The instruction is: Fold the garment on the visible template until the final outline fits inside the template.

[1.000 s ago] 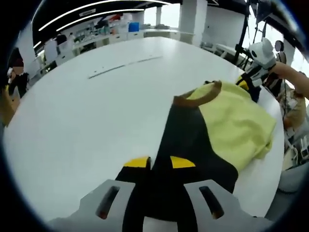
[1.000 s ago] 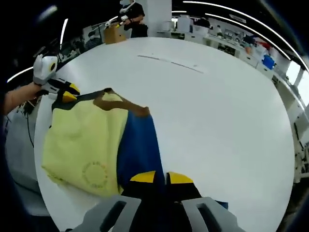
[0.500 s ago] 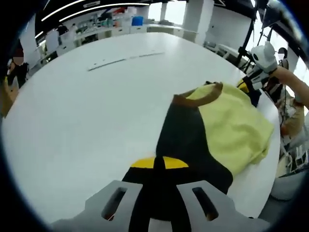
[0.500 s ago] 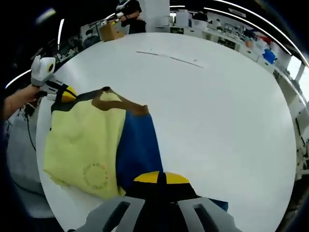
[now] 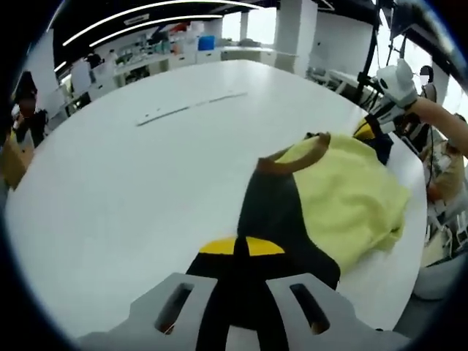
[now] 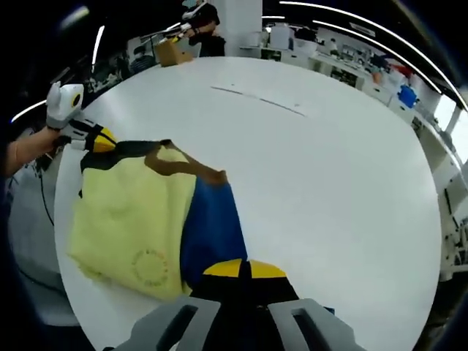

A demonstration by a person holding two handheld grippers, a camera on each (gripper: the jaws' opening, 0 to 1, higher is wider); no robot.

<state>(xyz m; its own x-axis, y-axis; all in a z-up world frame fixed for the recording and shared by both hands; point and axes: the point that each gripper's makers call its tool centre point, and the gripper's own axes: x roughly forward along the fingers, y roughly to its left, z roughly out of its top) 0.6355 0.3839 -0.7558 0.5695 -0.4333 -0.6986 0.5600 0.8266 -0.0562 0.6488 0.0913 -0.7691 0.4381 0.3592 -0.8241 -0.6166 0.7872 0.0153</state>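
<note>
Left gripper (image 5: 242, 246): jaws pressed together, yellow tips meeting, clamped on dark fabric. Right gripper (image 6: 245, 268): jaws likewise closed, tips touching, pinching dark fabric. In each view the opposite gripper appears at the far edge, held by a bare forearm (image 5: 439, 117).

A large white table (image 5: 124, 183) occupies the foreground. A thin dark line (image 6: 257, 99) marks its far surface. Beyond the table stand white pillars (image 5: 292, 33), workbenches (image 6: 344, 69) carrying equipment, and a blue container (image 6: 407, 93). A cardboard box (image 6: 167, 51) sits near a standing person (image 6: 202, 29). Linear ceiling lights (image 5: 139, 11) run overhead.
</note>
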